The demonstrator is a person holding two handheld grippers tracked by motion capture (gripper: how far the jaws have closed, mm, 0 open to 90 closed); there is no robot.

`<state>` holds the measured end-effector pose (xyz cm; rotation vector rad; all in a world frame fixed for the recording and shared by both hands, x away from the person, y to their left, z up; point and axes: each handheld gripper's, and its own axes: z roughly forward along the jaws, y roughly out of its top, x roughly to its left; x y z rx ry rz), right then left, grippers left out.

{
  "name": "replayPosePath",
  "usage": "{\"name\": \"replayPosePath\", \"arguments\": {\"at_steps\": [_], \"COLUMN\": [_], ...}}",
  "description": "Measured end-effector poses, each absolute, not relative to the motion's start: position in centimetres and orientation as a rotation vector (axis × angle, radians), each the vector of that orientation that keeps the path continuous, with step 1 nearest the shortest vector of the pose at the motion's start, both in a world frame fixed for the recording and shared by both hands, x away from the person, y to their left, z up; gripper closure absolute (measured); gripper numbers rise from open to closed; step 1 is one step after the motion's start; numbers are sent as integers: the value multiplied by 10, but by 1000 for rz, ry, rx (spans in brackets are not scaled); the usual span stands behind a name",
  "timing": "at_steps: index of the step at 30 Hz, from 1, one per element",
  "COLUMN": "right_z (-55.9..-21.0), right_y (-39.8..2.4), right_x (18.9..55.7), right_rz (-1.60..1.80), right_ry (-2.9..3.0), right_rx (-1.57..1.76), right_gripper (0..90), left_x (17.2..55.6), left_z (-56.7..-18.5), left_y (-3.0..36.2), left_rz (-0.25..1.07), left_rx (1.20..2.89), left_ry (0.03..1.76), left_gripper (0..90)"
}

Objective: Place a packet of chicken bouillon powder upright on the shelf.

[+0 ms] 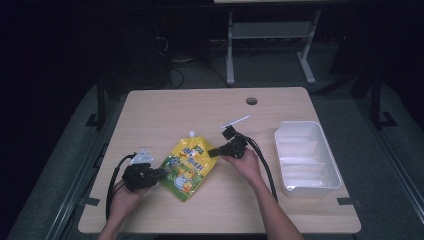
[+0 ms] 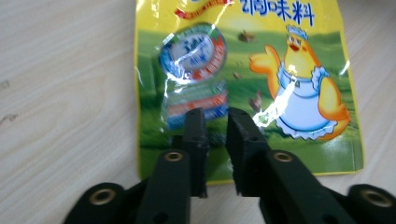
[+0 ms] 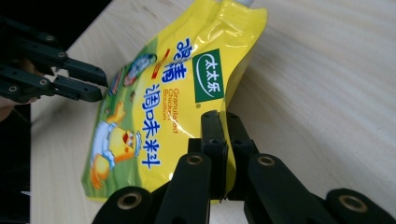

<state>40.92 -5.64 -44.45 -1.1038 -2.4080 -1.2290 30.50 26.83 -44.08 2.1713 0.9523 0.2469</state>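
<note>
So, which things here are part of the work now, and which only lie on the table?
In use:
yellow seasoning pouch
right gripper, shut on the pouch's edge
left gripper, jaws slightly apart over the pouch's bottom

Lying about:
white plastic bin
small white stick

Yellow seasoning pouch [image 2: 261,70], chicken cartoon printed on it, lying flat on the pale wood tabletop [image 2: 60,93]. Left gripper [image 2: 217,126]: black jaws slightly parted above the pouch's lower edge, gripping nothing.
</note>
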Motion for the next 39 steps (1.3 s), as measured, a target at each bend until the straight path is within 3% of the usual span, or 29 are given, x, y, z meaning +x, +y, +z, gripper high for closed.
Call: {"name": "replayPosePath", "arguments": {"at_steps": [8, 12, 22, 27, 33, 34, 36, 39], "right_z": [-404, -382, -346, -332, -326, -326, -327, -331], "right_y": [-66, -65, -52, -42, -37, -37, -40, -42], "right_x": [388, 374, 346, 332, 327, 327, 329, 332], "right_rz": [-1347, -1395, -1431, -1419, -1416, -1419, -1418, -1421], "right_ry": [-2472, -2515, -2621, -2676, -2703, -2704, -2704, -2687], "right_rx": [-1005, -920, -691, -579, -530, -531, -554, -579], "right_gripper": [891, 891, 892, 891, 890, 890, 886, 883], "left_x": [304, 305, 306, 304, 301, 301, 301, 300], "left_z": [-429, -428, -428, -427, -426, -426, -426, -426], "left_y": [283, 286, 283, 280, 277, 278, 278, 276], "left_rz": [200, 125, 51, -29, -86, -100, -104, -122], "left_rx": [2005, 1951, 1905, 1876, 1901, 1904, 1911, 1929], "left_ry": [942, 912, 862, 793, 711, 703, 687, 663], "left_gripper": [378, 300, 235, 303, 670, 670, 767, 805]}}
